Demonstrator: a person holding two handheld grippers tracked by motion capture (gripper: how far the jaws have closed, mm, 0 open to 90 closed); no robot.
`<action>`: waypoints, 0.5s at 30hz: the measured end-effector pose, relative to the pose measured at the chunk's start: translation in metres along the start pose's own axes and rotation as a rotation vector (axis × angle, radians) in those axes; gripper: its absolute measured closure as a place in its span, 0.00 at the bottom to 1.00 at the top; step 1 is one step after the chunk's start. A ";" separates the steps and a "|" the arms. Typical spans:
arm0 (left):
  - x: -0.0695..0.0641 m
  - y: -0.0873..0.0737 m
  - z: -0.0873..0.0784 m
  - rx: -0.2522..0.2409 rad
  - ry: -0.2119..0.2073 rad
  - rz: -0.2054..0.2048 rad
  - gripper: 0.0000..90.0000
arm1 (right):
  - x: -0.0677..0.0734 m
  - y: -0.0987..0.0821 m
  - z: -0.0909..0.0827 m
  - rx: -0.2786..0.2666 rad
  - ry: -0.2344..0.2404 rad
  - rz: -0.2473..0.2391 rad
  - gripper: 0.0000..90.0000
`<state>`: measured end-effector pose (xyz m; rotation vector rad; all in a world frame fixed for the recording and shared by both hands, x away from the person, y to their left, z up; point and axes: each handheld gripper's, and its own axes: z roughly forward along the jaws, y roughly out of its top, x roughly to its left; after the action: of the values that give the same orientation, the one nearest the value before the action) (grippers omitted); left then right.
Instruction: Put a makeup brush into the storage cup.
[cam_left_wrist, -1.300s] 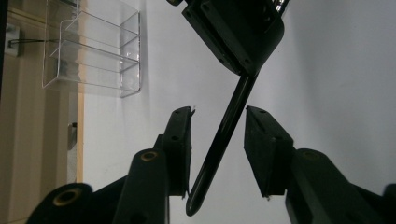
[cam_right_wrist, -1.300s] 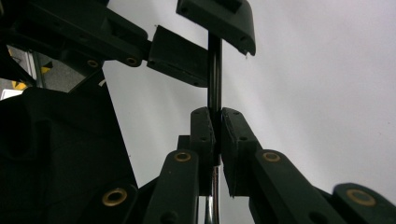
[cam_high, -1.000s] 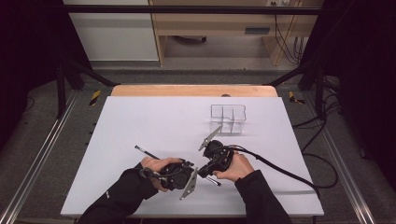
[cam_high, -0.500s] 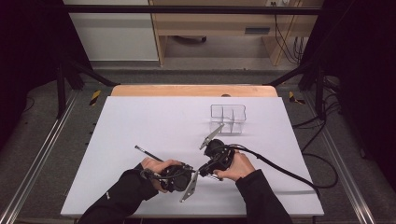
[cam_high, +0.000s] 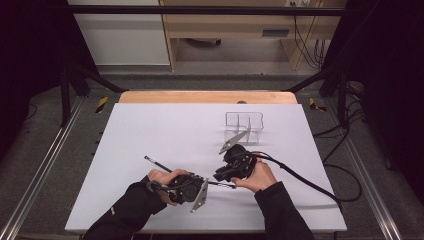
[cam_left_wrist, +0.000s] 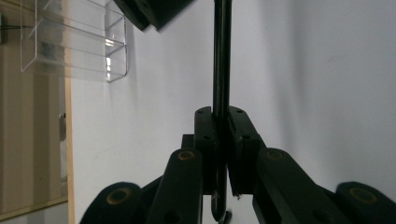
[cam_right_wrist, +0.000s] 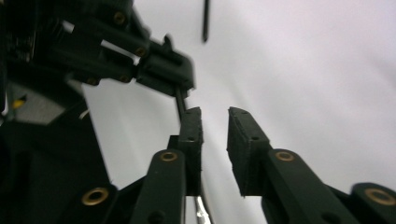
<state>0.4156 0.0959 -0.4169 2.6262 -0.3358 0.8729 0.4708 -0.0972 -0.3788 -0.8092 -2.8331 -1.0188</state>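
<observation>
A thin black rod (cam_left_wrist: 222, 56) stands clamped between the pads of my left gripper (cam_left_wrist: 222, 114), which is shut on it. In the high view this left gripper (cam_high: 206, 183) points right, and the rod (cam_high: 221, 184) runs on toward my right gripper (cam_high: 220, 176). The right gripper (cam_right_wrist: 215, 116) has just been opening its jaws. A gap shows between its pads, and the rod (cam_right_wrist: 180, 100) rests along the outer side of one pad without being pinched. Just ahead of it is the left gripper (cam_right_wrist: 163, 74). A second thin black stick (cam_high: 157, 164) lies on the white table beyond my left hand.
A clear plastic organiser with several compartments (cam_high: 244, 125) stands on the white table top (cam_high: 150, 125) behind the right gripper, and is seen too in the left gripper view (cam_left_wrist: 70, 42). The right gripper's cable (cam_high: 310, 182) trails off to the right. A wooden board (cam_high: 200, 97) edges the far side.
Both hands sit almost where they were. The rod still spans between the two grippers near the table's front.
</observation>
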 end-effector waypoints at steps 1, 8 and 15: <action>0.000 -0.001 0.000 0.001 0.001 -0.004 0.92 | -0.001 0.000 -0.003 -0.026 -0.015 0.005 0.80; 0.003 -0.011 -0.001 0.008 -0.021 -0.078 0.92 | -0.006 -0.004 -0.021 -0.198 -0.100 0.057 0.61; 0.004 -0.020 0.000 0.011 -0.022 -0.160 0.92 | -0.013 -0.016 -0.035 -0.305 -0.183 0.098 0.47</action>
<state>0.4248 0.1138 -0.4194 2.6311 -0.1245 0.7953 0.4690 -0.1340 -0.3634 -1.1072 -2.7840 -1.4552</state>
